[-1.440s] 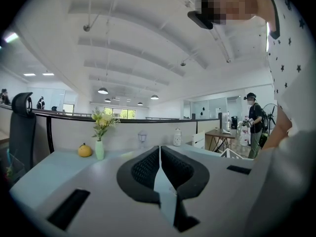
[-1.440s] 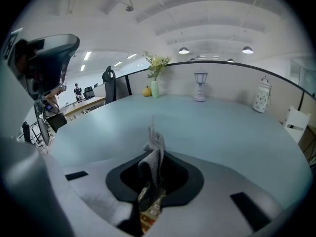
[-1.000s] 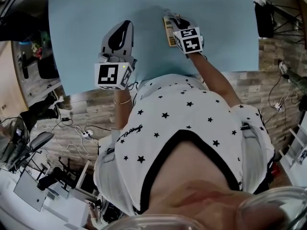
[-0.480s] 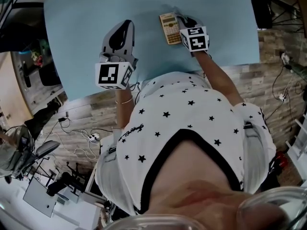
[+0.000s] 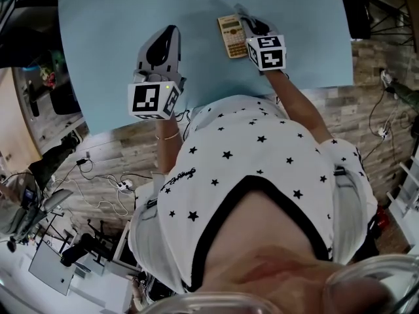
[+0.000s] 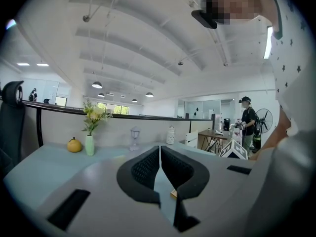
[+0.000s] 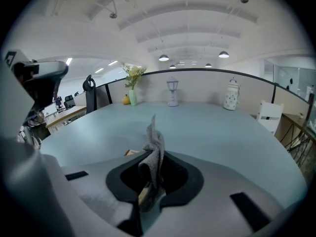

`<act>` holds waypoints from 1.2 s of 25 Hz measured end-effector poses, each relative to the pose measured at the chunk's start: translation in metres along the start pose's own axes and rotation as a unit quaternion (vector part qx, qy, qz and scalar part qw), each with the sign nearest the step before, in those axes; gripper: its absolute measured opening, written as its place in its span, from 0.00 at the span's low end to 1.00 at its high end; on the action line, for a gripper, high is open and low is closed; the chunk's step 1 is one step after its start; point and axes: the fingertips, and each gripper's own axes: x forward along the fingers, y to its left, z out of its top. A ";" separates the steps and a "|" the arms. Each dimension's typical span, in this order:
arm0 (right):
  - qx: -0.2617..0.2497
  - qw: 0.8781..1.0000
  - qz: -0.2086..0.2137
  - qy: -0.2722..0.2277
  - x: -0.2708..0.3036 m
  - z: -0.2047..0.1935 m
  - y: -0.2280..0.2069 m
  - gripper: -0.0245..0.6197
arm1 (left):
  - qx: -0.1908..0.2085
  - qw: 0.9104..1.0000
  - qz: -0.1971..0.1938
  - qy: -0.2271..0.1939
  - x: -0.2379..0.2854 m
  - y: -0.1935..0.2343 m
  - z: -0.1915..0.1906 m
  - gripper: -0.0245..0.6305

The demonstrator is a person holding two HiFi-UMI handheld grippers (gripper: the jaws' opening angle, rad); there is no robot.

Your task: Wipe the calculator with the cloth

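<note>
Right gripper view plainly shows the one grey cloth (image 7: 155, 142) pinched in the right claw (image 7: 152, 174), beside the one calculator (image 5: 230, 36); left claw (image 6: 159, 157) is clenched, empty.

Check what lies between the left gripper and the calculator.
Only bare blue table, seen in the head view, separates the left gripper from the calculator.

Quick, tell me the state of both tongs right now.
Left tongs: closed, nothing between the jaws.
Right tongs: closed on the grey cloth.
</note>
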 end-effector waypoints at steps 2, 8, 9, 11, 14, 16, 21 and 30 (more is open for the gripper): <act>0.000 1.000 0.021 -0.004 -0.002 0.006 0.013 0.11 | 0.000 1.000 -0.001 -0.001 0.001 -0.001 0.001 0.09; -0.032 0.995 0.090 0.010 0.000 0.000 0.066 0.11 | 0.002 1.000 -0.002 -0.001 0.000 -0.002 0.000 0.09; -0.041 0.994 0.098 0.015 0.001 -0.003 0.075 0.11 | 0.002 1.000 -0.002 0.000 -0.001 -0.001 0.000 0.09; -0.059 0.992 0.110 0.025 0.004 -0.011 0.088 0.11 | 0.001 1.000 0.001 0.002 -0.004 0.002 -0.003 0.09; -0.070 0.990 0.117 0.040 0.007 -0.023 0.096 0.11 | 0.000 1.000 0.006 0.006 -0.007 0.005 -0.005 0.09; -0.074 0.990 0.115 0.044 0.009 -0.027 0.095 0.11 | -0.001 1.000 0.009 0.008 -0.007 0.005 -0.007 0.09; -0.066 0.991 0.109 0.042 0.007 -0.025 0.090 0.11 | -0.002 1.000 0.007 0.012 -0.008 0.002 -0.009 0.09; -0.028 0.997 0.061 0.034 -0.001 -0.025 0.045 0.11 | 0.004 1.000 -0.012 0.011 0.007 -0.012 -0.003 0.09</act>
